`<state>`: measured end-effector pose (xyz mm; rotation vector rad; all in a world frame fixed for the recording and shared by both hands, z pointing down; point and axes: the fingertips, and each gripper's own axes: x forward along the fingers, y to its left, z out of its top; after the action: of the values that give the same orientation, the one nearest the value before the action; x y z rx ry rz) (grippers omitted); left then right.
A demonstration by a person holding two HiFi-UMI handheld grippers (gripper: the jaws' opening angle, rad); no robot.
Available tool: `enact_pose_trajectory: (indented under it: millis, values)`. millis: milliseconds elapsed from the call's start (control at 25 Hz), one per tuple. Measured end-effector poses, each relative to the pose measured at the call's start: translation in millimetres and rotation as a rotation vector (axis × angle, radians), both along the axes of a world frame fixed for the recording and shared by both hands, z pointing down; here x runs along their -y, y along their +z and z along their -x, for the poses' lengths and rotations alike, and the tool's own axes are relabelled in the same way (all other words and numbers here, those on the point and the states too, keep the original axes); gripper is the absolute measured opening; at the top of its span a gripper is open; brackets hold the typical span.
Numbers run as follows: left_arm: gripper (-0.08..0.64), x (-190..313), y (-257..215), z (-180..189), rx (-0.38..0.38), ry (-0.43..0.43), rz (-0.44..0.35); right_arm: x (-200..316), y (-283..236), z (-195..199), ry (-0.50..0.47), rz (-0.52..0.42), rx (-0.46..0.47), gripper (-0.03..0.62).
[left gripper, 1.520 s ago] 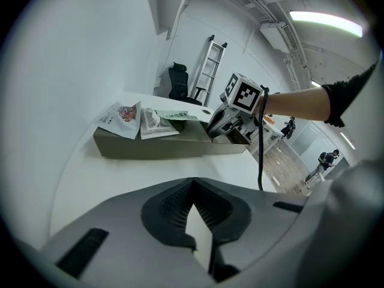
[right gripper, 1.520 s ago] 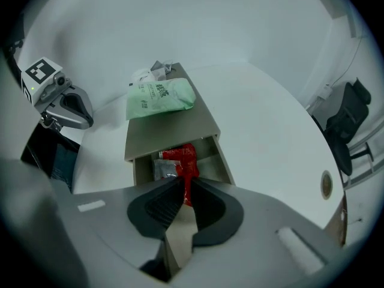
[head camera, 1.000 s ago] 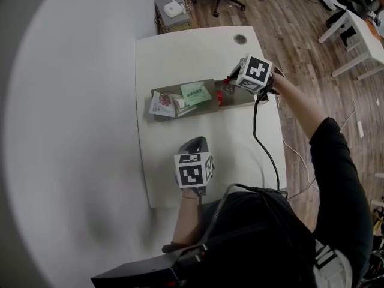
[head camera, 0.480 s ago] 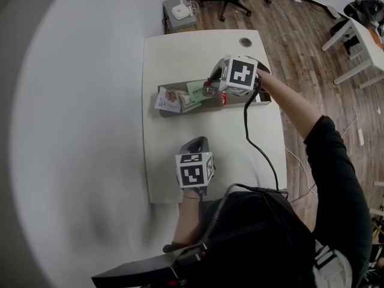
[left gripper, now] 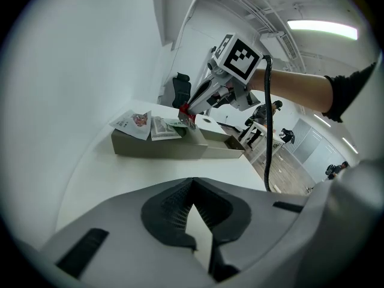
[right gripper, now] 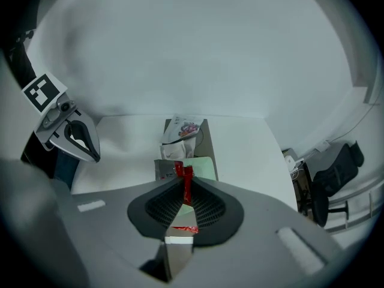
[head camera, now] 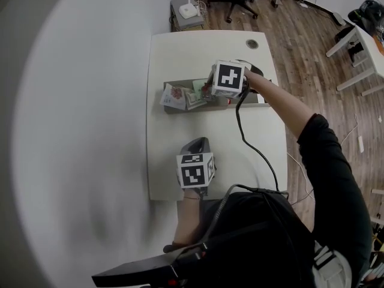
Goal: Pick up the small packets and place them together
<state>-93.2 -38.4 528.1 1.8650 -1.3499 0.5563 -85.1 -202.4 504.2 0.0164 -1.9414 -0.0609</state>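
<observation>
Clearly the right gripper (right gripper: 182,192) is clamped on a small red-and-silver packet (right gripper: 180,221), whose red strip sticks out past the tips. It points steeply down over the left compartment of a grey tray (head camera: 180,108). The bare forearm (head camera: 281,102) behind it stretches across the white table (head camera: 180,53) from a black sleeve (head camera: 330,161). Just beyond its tips lie a green packet (right gripper: 203,164) and a white packet with a red picture (right gripper: 183,128), heaped together in that compartment. The left gripper (left gripper: 192,183), jaws together on nothing, hangs well short of the tray by the table's near edge, slanted down toward it.
</observation>
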Motion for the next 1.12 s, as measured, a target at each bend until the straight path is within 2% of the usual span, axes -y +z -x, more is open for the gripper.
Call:
enact_pose_trajectory:
  millis: [280,600,760,1120]
  values:
    - [-0.003,3,6,0,-0.008,0.005,0.003,4,20,6,0.023,0.009,-0.045,0.038]
    - [-0.003,6,11,3,-0.008,0.004,0.008,10,29,9,0.062,0.030,0.002,0.056]
    - [-0.003,7,12,2,-0.007,0.009,0.011,13,31,9,0.073,0.038,0.017,0.129]
    - [-0.003,11,11,2,0.000,0.014,0.007,26,-3,7,0.102,-0.035,0.129,0.129]
